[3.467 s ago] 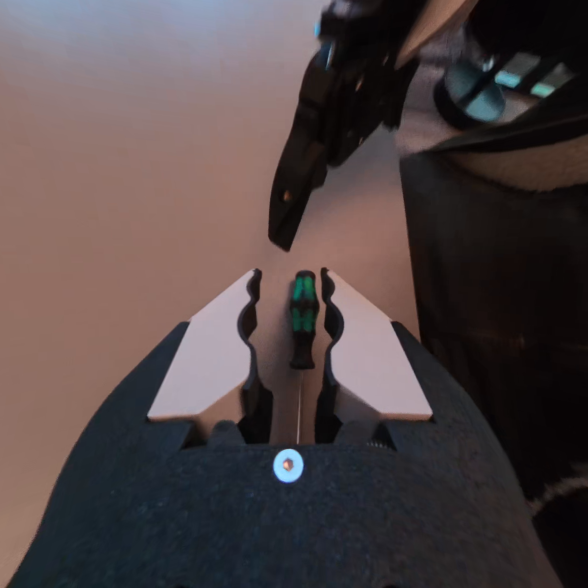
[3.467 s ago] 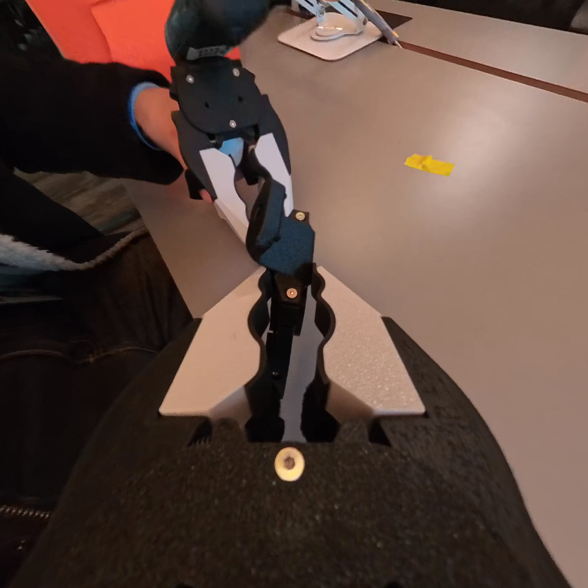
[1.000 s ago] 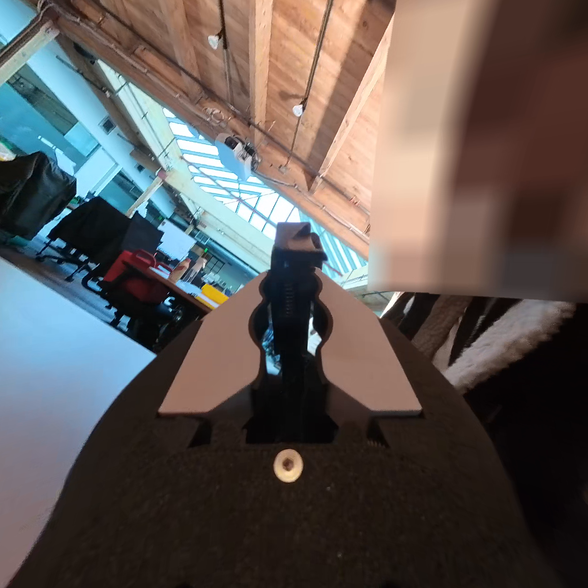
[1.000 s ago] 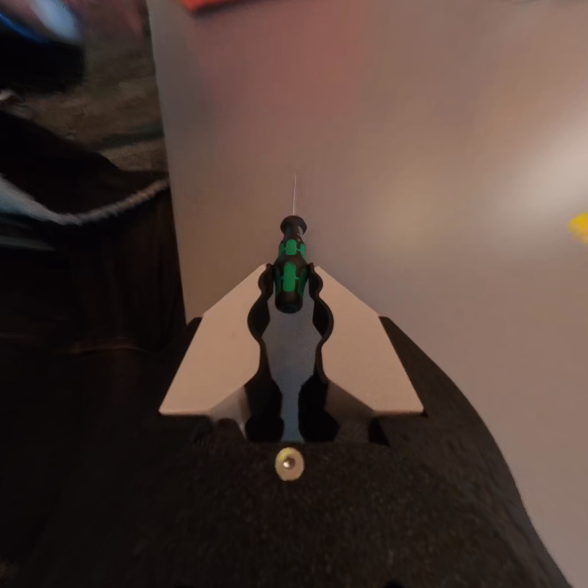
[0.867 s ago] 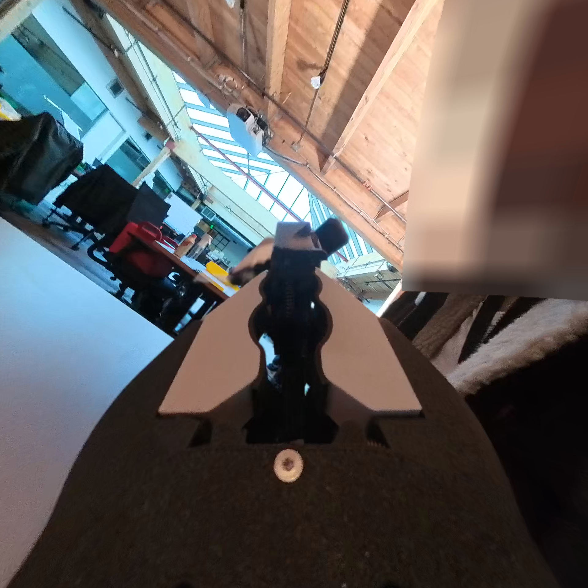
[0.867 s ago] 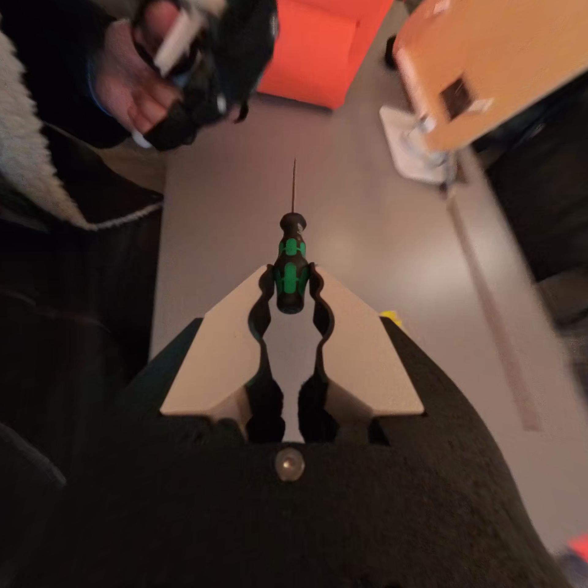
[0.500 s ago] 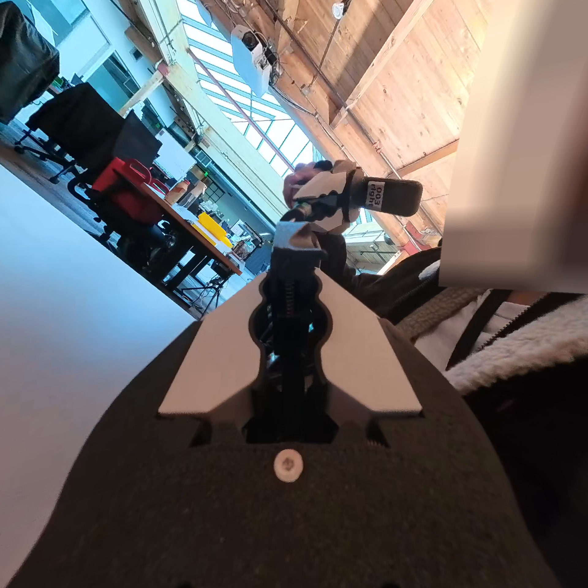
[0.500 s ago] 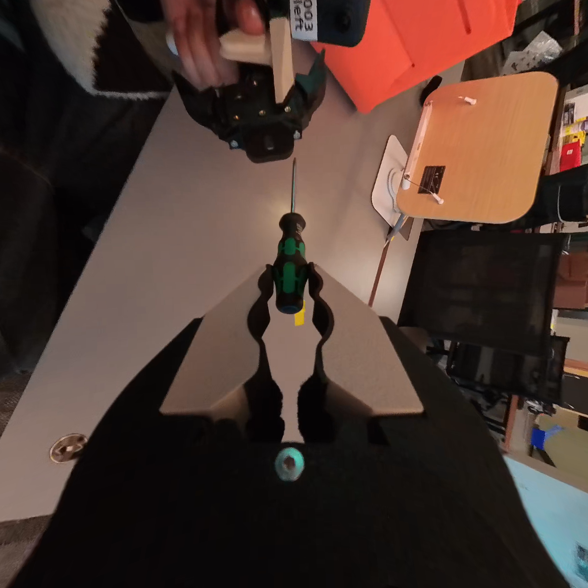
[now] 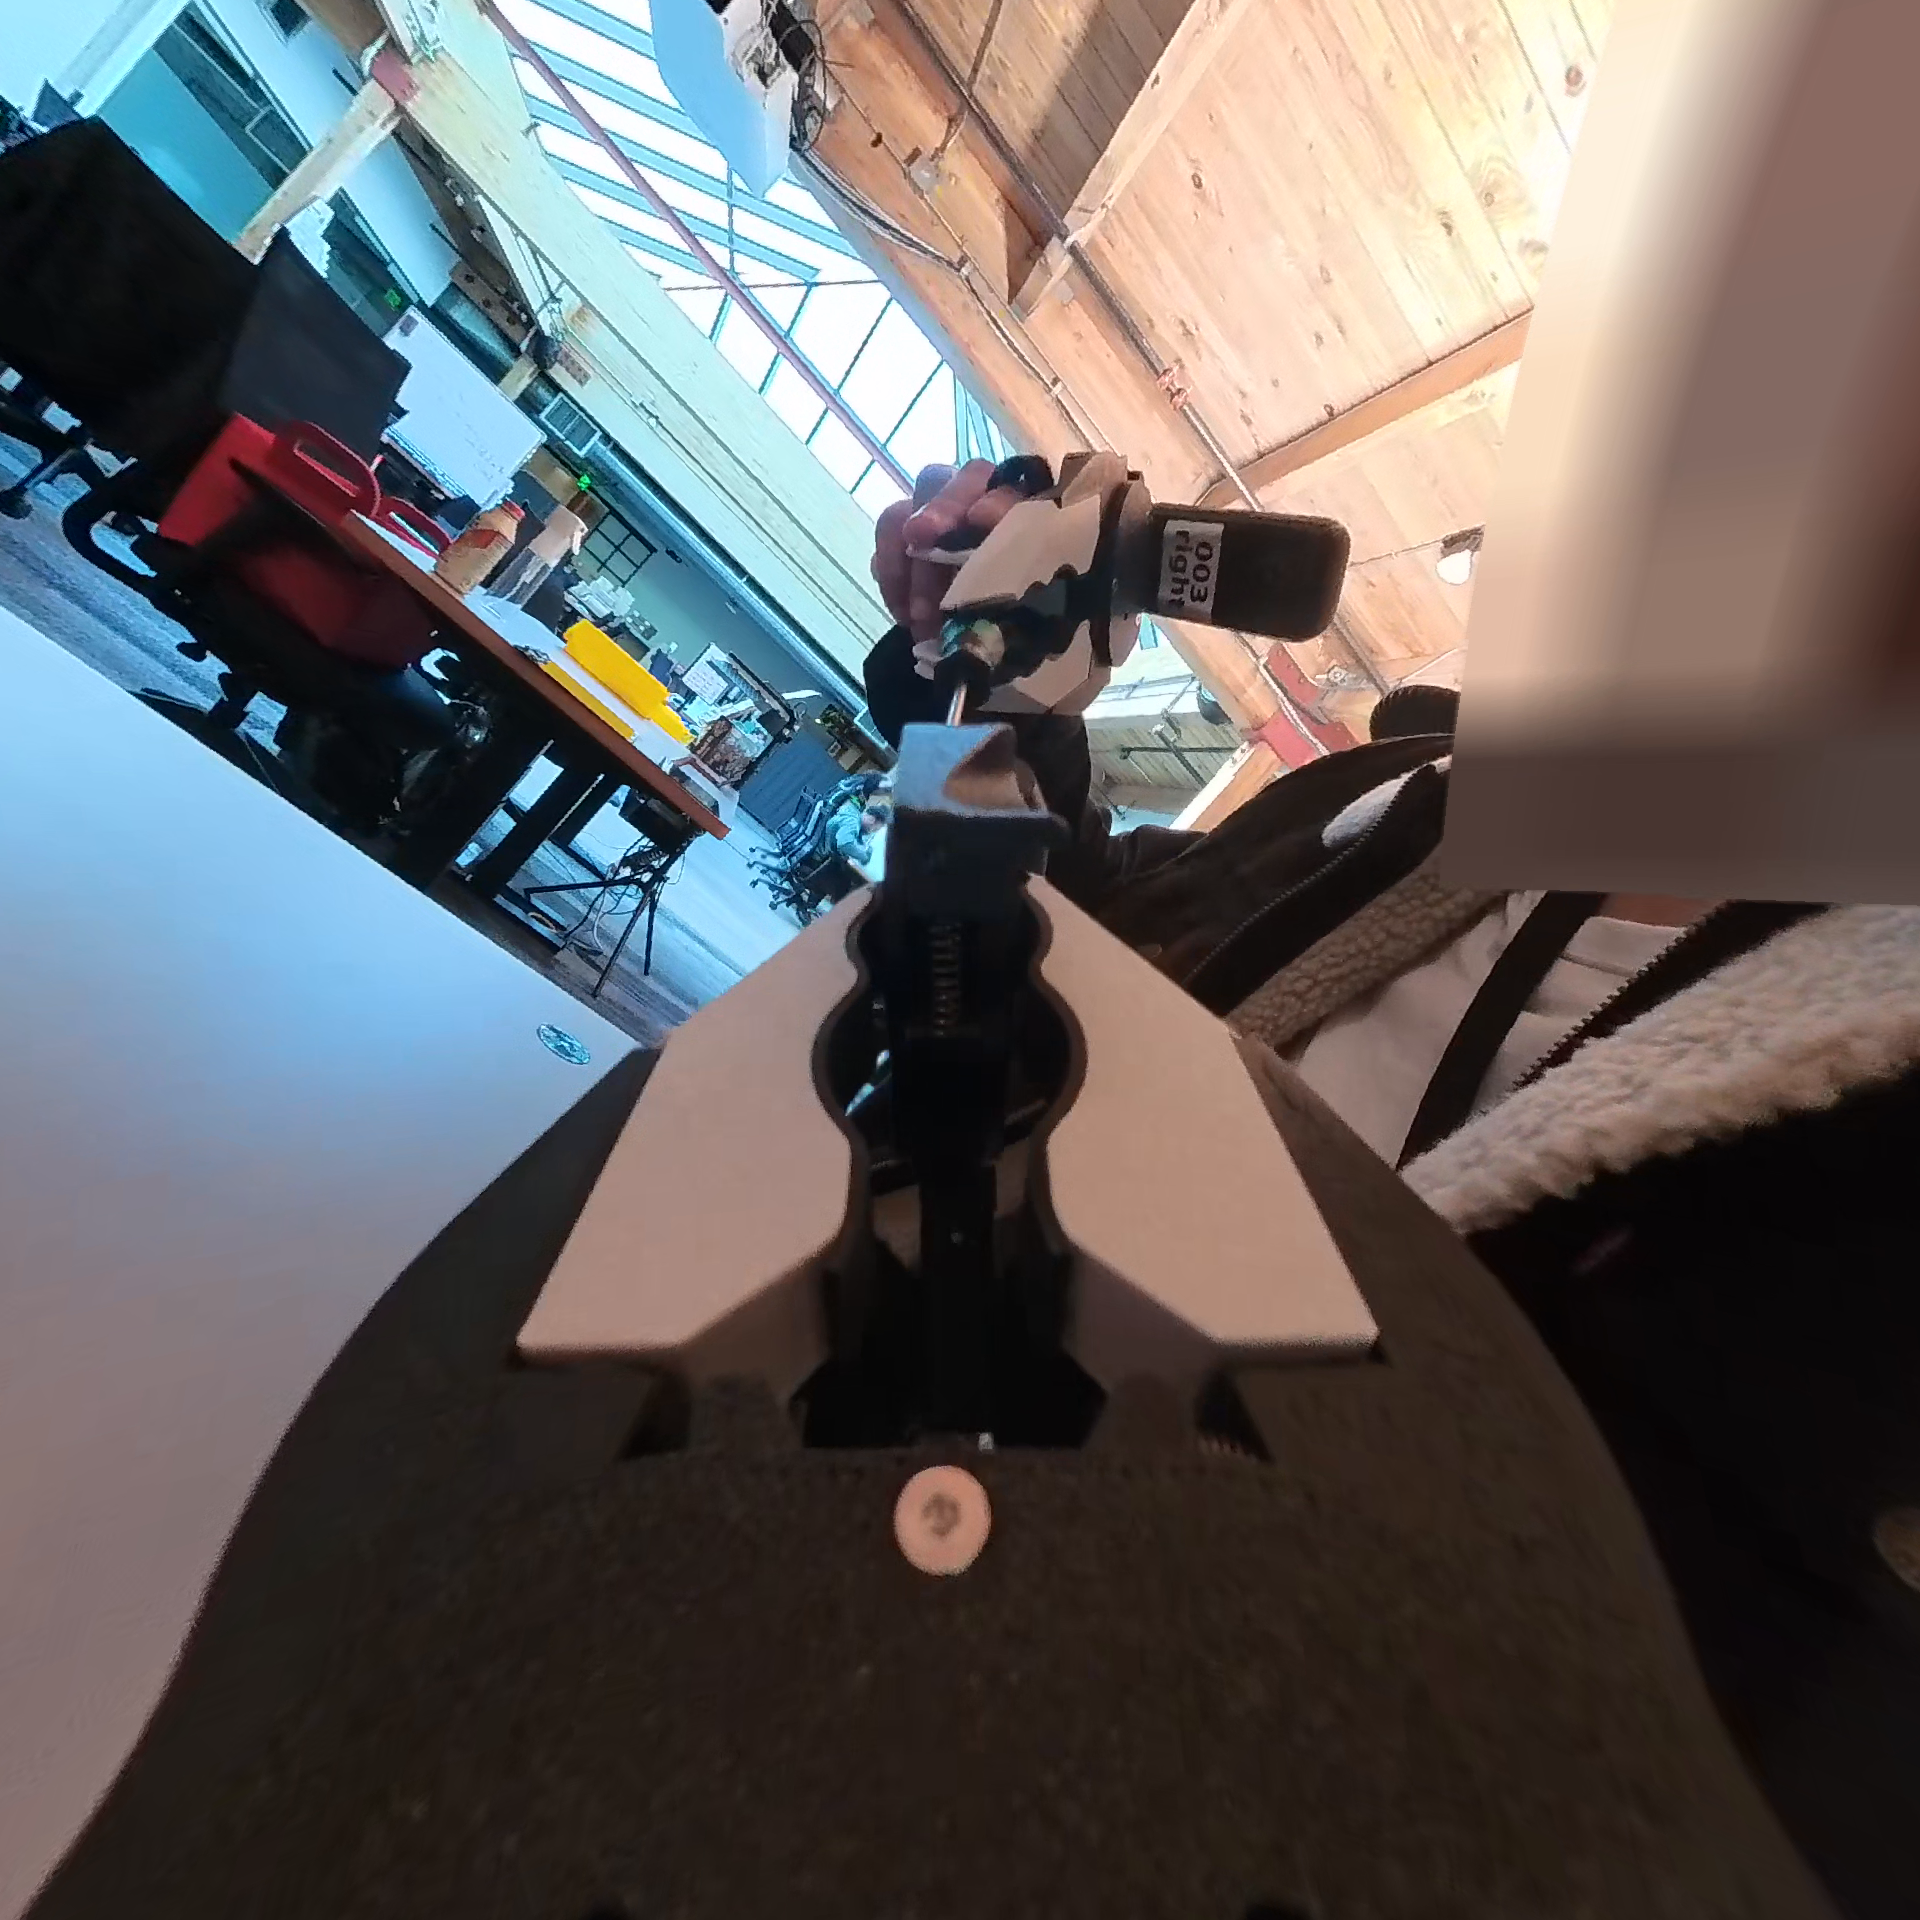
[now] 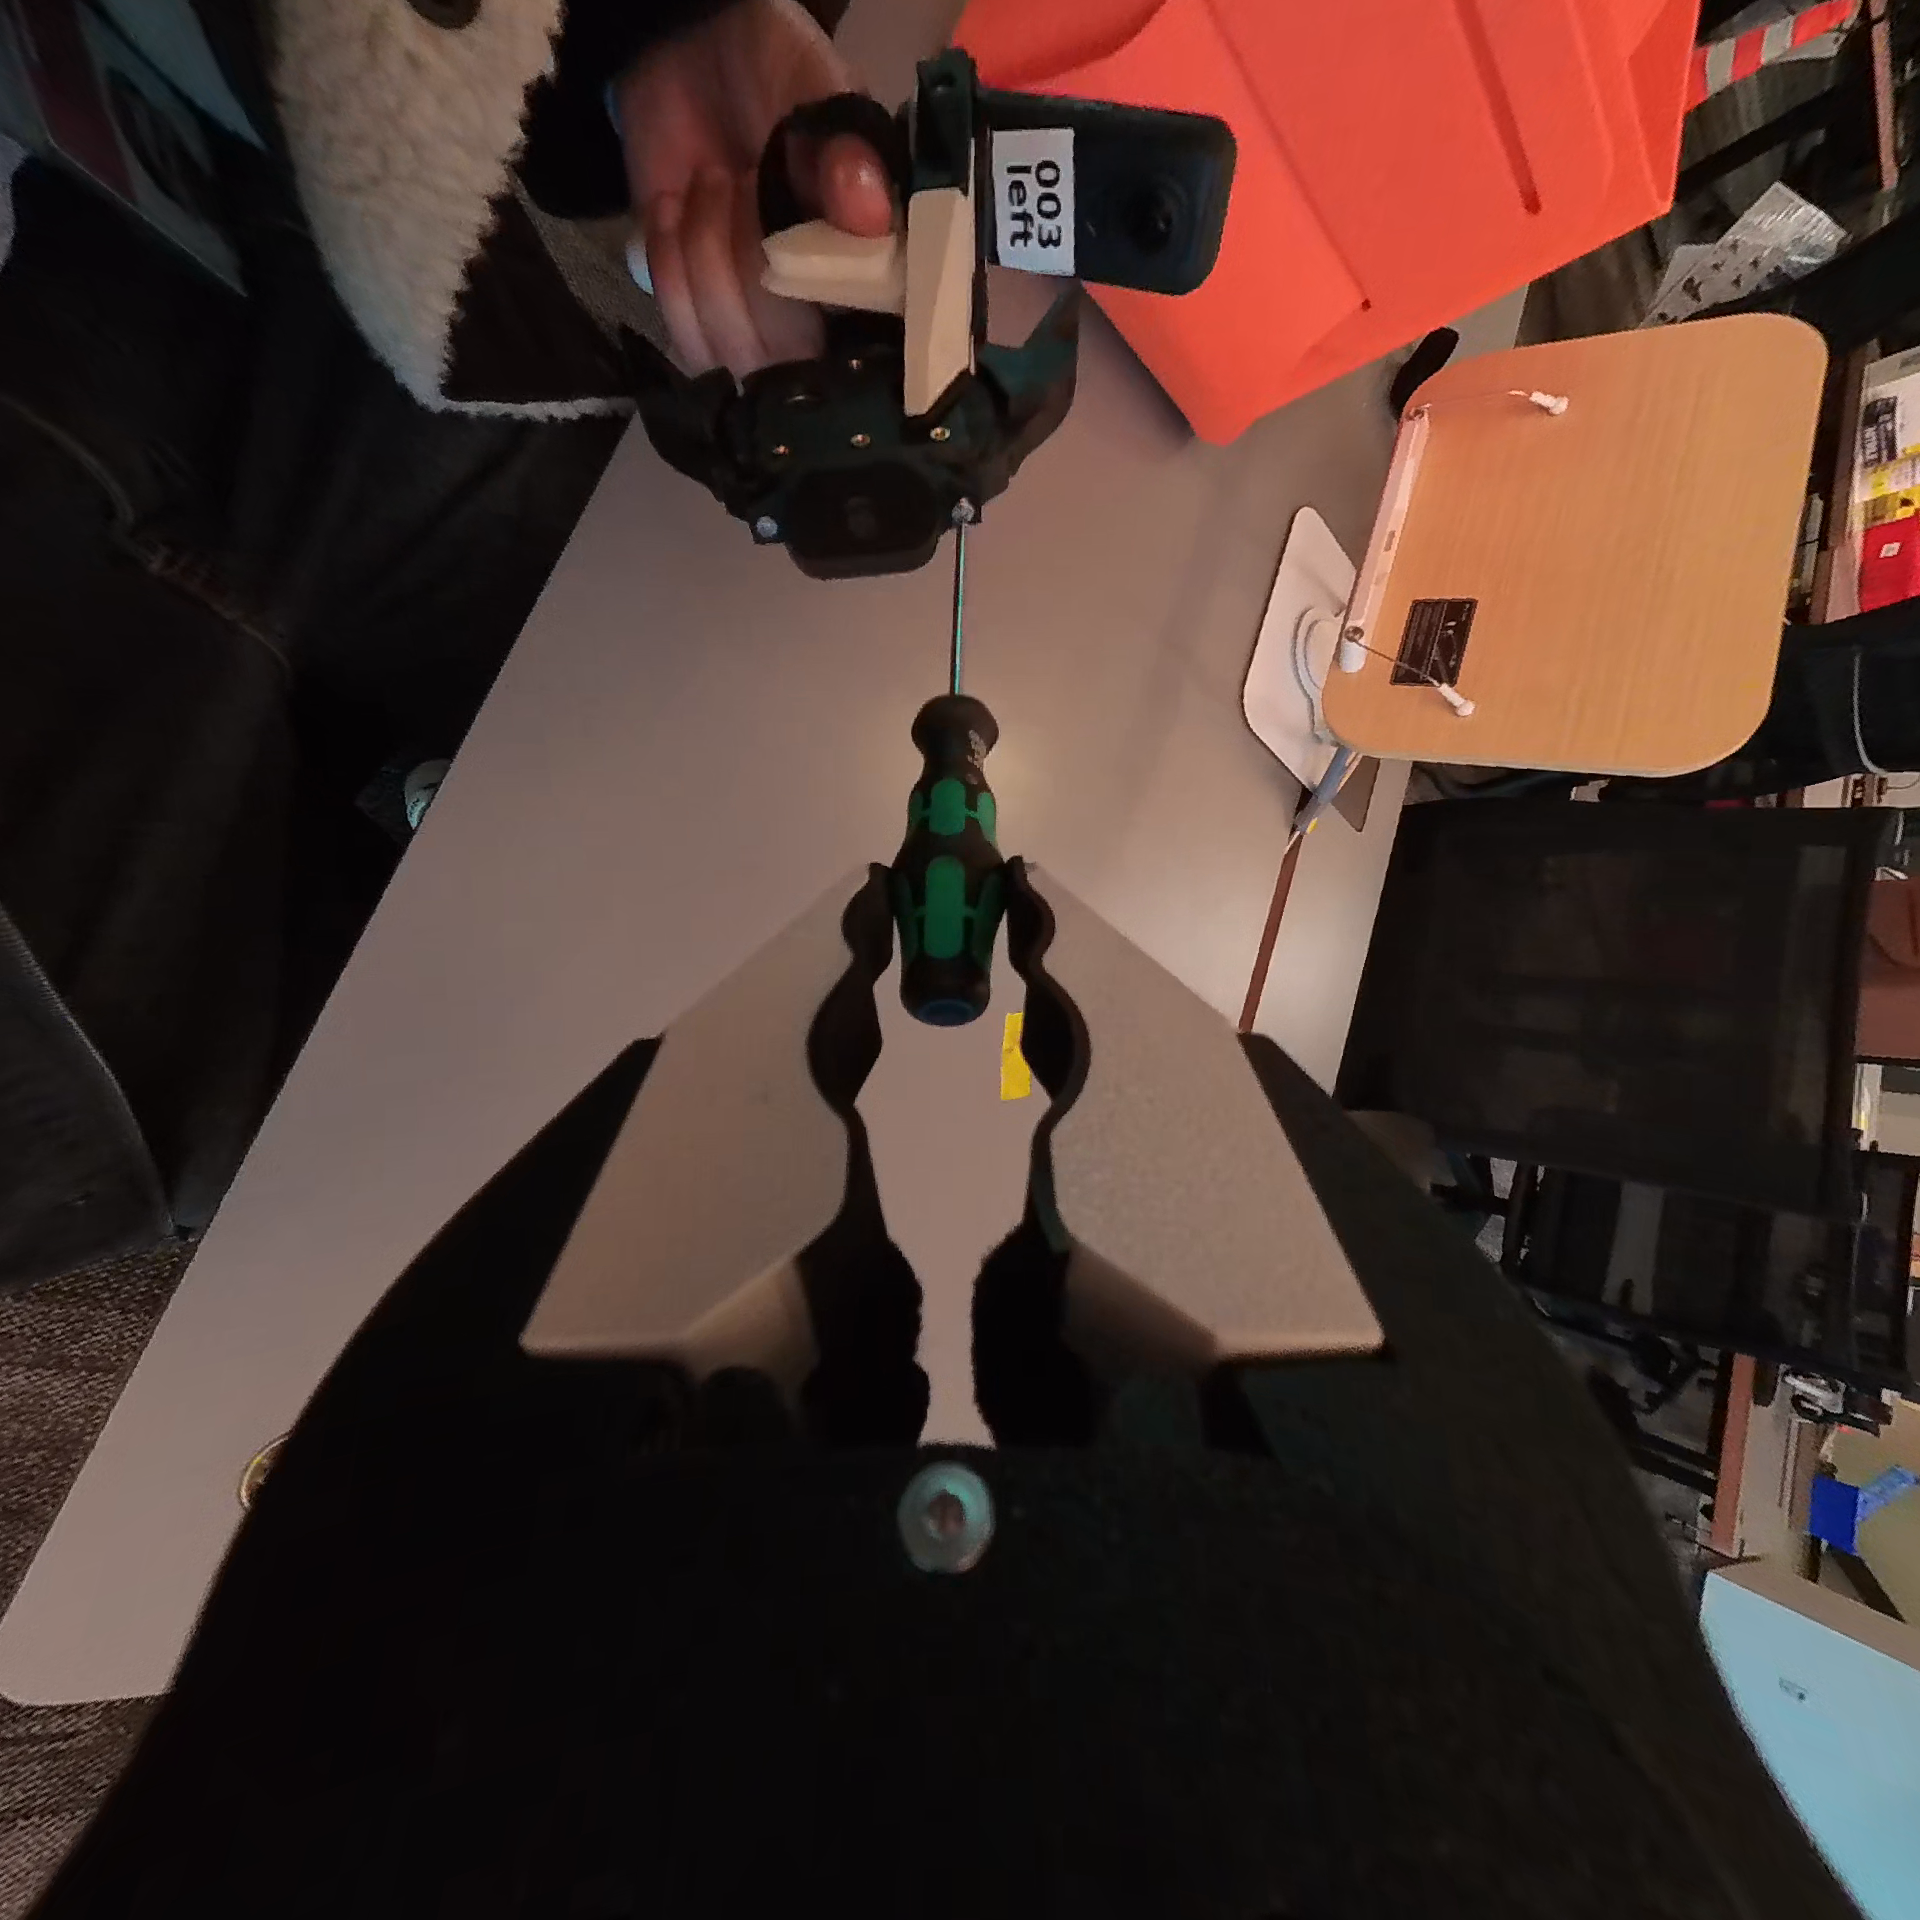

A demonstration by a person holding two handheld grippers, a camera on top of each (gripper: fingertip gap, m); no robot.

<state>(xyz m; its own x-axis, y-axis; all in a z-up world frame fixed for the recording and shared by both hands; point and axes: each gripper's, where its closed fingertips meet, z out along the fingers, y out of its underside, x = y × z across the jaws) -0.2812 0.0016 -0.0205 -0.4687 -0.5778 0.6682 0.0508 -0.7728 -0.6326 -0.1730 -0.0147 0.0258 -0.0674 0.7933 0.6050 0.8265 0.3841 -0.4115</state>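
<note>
My left gripper (image 9: 951, 904) is shut on a black part with a spring (image 9: 961, 1039), which sticks up past the fingertips. My right gripper (image 10: 948, 878) is shut on the handle of a green-and-black screwdriver (image 10: 945, 831). Its thin shaft (image 10: 956, 623) points at the black part (image 10: 852, 488), and the tip rests at a small screw (image 10: 964, 509) on the part's edge. A hand (image 10: 727, 208) holds the left gripper's handle beside its camera housing (image 10: 1132, 208). In the left wrist view the right gripper (image 9: 997, 623) is just above the part, with the screwdriver (image 9: 971, 655) pointing down at it.
A grey table (image 10: 623, 831) lies below, with a strip of yellow tape (image 10: 1013, 1060). An orange box (image 10: 1351, 208) and a wooden panel (image 10: 1579, 540) on a white base (image 10: 1288, 644) stand at its far end. A person's fleece-lined jacket (image 9: 1662, 1039) is close on the right. Spacing between my two grippers at the tips: around 12 cm.
Earlier the right gripper held the black part and the screwdriver lay on the table. Now the left holds the part, the right holds the screwdriver, and its tip has reached the part's screw.
</note>
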